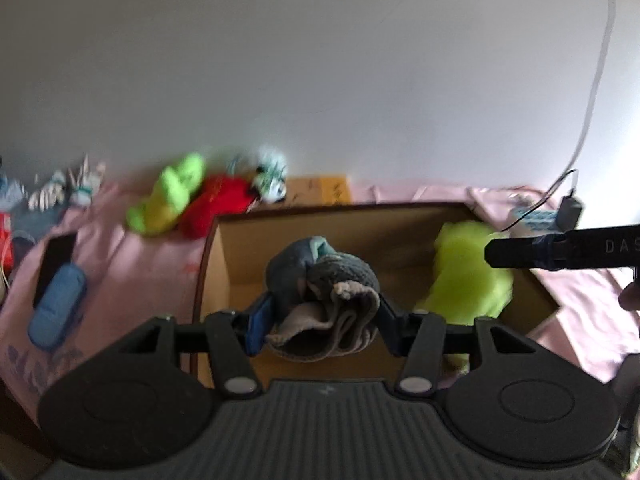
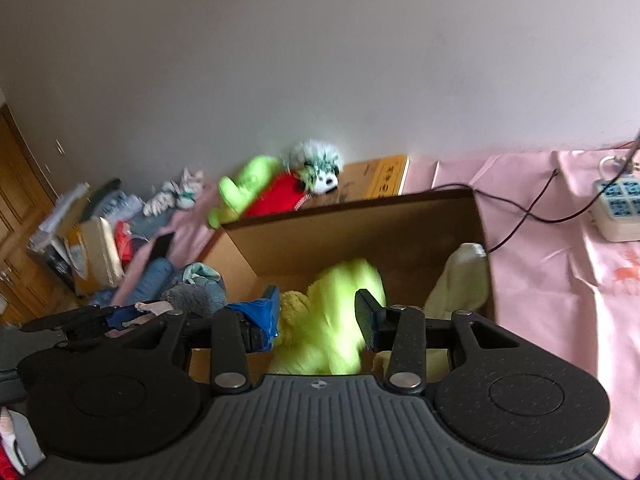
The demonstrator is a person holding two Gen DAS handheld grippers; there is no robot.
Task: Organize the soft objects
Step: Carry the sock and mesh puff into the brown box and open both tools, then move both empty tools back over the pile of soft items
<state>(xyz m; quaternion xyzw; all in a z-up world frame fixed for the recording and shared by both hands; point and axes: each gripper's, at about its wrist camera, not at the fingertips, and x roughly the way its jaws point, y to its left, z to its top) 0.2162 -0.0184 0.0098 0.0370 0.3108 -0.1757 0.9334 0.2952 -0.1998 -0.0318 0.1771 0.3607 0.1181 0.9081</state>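
**Two soft things poised over the box**

We have a grey bundled cloth (image 1: 324,304) clamped between the left gripper (image 1: 322,326) pads, hanging over the open cardboard box (image 1: 224,264). At three o'clock from it, our right gripper (image 2: 320,320) carries a lime-green plush (image 2: 332,316); its jaws look closed on it, though blur hides the contact. We judge this the drop-in step: next, lower both and release. More toys (image 1: 188,196) wait at eleven o'clock on the pink sheet (image 1: 132,268).
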